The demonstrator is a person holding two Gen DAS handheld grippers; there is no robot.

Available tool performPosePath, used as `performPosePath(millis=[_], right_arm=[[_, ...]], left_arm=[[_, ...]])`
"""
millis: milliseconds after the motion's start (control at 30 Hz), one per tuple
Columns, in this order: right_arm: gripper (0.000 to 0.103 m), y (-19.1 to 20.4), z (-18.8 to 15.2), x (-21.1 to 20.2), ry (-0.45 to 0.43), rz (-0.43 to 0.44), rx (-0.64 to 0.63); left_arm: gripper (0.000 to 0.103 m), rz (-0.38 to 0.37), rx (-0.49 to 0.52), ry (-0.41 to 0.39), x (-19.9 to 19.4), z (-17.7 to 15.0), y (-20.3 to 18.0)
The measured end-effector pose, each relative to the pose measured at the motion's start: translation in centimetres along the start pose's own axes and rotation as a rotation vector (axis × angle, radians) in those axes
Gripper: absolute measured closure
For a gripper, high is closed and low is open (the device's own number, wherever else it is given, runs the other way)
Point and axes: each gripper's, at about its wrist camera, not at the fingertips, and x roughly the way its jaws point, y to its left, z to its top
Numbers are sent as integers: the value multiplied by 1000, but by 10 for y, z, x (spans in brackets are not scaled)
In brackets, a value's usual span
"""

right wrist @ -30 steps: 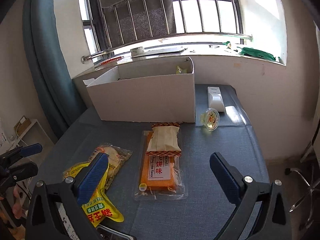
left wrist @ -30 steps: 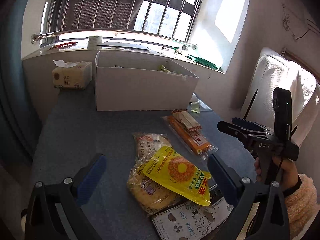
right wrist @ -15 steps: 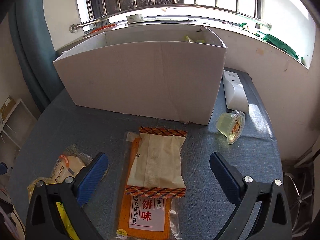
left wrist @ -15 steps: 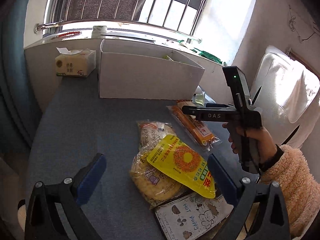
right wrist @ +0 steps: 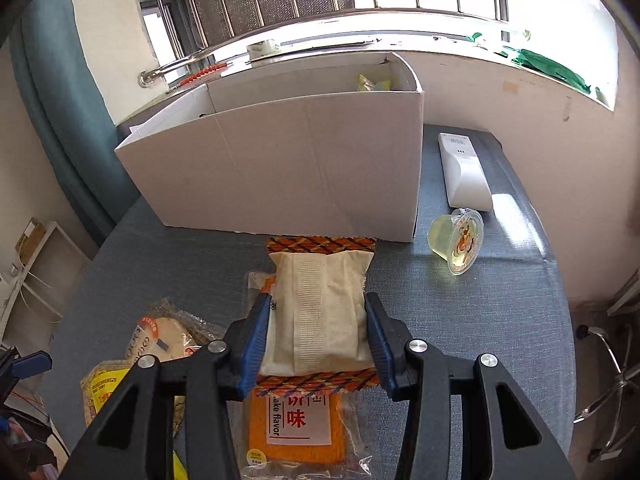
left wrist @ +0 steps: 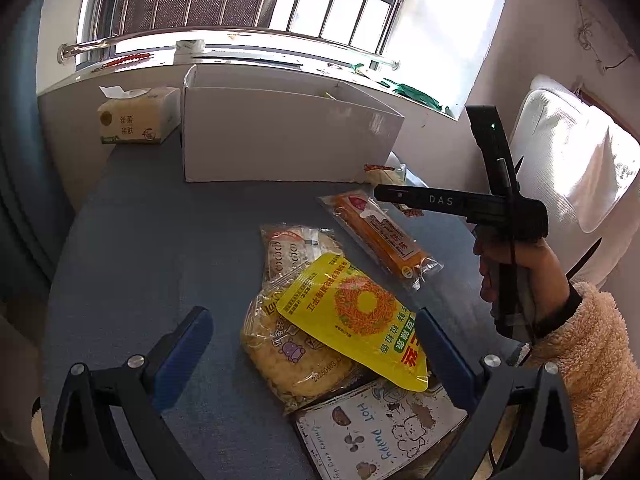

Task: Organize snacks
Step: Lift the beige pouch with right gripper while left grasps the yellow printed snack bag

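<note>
**Soft cream packet, gripped across its middle**

Packet (right wrist: 320, 308), puffy and light, lies on the orange cake pack (right wrist: 296, 428) just before the white box (right wrist: 280, 168). Your right gripper (right wrist: 318, 344) has just been closing; its jaws now pinch the packet's sides. Squeeze gently, or it crushes. The left gripper (left wrist: 316, 352) hangs wide open, empty, nearer you than the box.

The white box (right wrist: 280, 168) hides its contents behind its front wall; only a yellow-green scrap (right wrist: 370, 82) shows above the rim. The beige packet (right wrist: 320, 312) covers the top of the orange packet (right wrist: 296, 424). The picture card (left wrist: 380, 436) is cut off by the lower edge.
</note>
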Motion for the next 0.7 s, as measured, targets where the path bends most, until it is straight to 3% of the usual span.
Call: performPosePath(millis=[167,333,433,533,700], right_arm=[[53,1,-8,-35,-64,44,9],[53,3,-24,-66,-130,55,43],[53,2,-33,-83,-160,68,64],[52,-1,-42,-98,-188,71,90],[52,-12,-53,-110,-210,85,127]], left_arm=[[0,50,65,59,21,1,-24],[0,24,2,142,44,0,-47],[0,93,31,185,62,-1,-57],[0,151,29,176,72,3,-58],[2,247,138,168,96,14,-64]])
